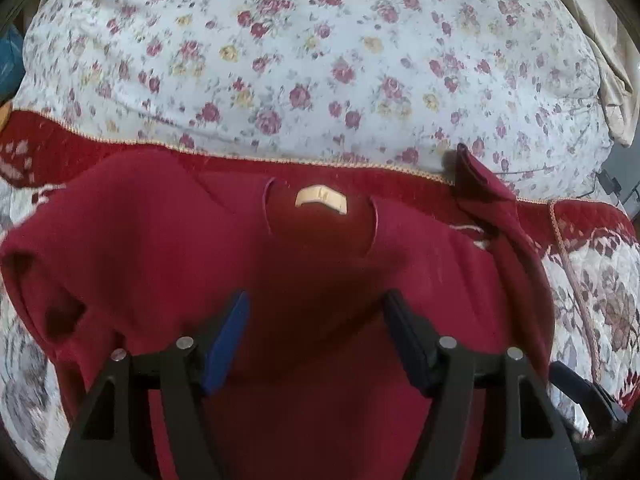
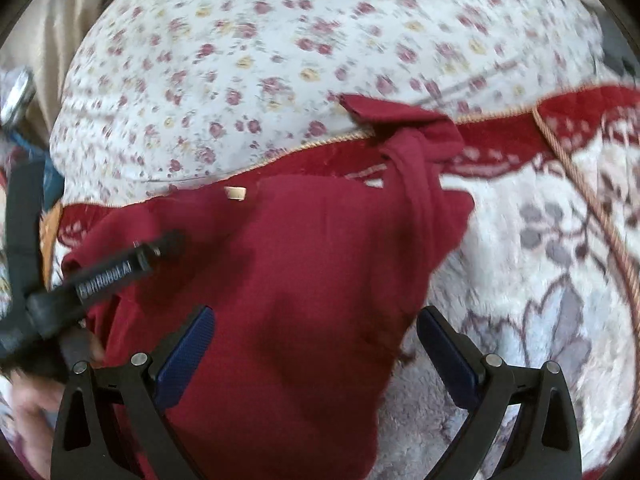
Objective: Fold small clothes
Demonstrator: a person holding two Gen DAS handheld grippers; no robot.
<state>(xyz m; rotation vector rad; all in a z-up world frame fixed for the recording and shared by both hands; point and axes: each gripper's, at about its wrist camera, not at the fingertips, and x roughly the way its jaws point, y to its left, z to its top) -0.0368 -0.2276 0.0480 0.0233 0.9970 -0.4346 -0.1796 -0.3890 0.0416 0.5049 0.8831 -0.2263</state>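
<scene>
A: The top (image 1: pixel 280 264) lies flat on the quilt (image 1: pixel 592 288), neck up, its label (image 1: pixel 320 200) just short of the quilt's red border. Take the label as the landmark. What's the step?

B: I'd judge a side fold. To the label's right, one sleeve (image 2: pixel 404 128) sticks up twisted and reaches the floral pillow (image 2: pixel 280 40); to its left the other sleeve (image 1: pixel 44 280) is bunched, its cuff gaping.

A: And the grippers?

B: Left gripper (image 1: pixel 316 320) hovers below the label over the chest, fingers apart, nothing between them. Right gripper (image 2: pixel 316 336) sits below and right of the label, fingers apart too, straddling the top's right edge without pinching it.

A: How to do it well?

B: Untwist the right sleeve first, lay it flat, then pinch shoulder and hem on one side and carry both across toward the label's line in one sweep. Knit like this looks heavy and limp; a single-point pinch would probably let it sag and skew.

A: What can't you see?

B: The hem: both views cut it off behind the grippers. The right view is smeared by motion, so the seam there is hard to read. The left gripper appears in it only as a dark blurred bar left of the label, with a hand (image 2: pixel 36 412) beneath.
</scene>
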